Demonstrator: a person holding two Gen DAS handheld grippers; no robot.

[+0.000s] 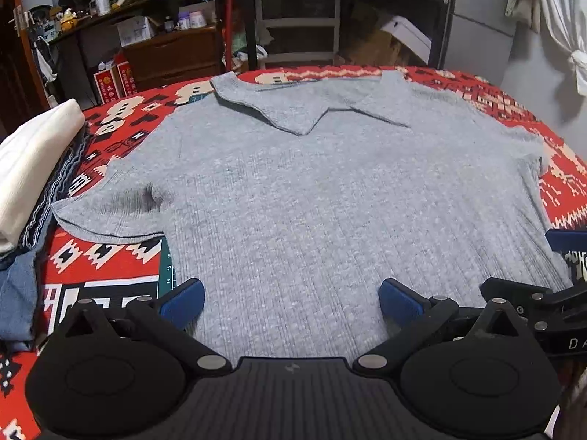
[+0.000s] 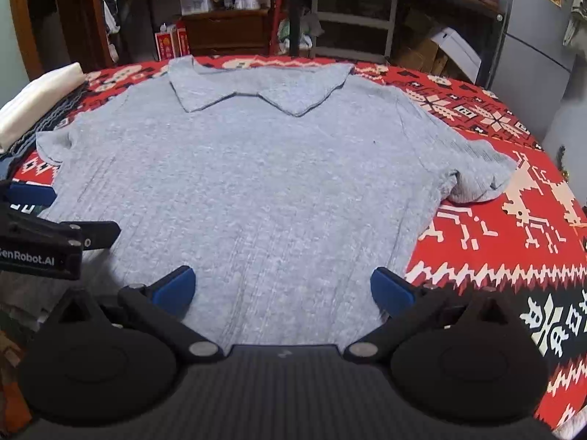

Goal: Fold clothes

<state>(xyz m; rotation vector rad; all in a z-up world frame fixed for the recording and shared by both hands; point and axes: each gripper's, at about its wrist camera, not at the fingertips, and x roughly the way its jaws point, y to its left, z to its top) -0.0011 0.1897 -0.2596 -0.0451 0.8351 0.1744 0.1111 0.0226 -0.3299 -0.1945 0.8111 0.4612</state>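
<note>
Right wrist: "GenRobot.AI" on left tongs (image 2: 55, 212)

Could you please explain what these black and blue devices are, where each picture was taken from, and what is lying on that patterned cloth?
Each picture comes from a camera on a hand-held gripper, looking along its two blue-padded fingers. One shows the left gripper, the other the right gripper; both are open and hold nothing. A grey collared shirt lies spread flat on a red patterned cloth, its hem nearest the grippers. At the left edge sits a stack of folded clothes.
</note>
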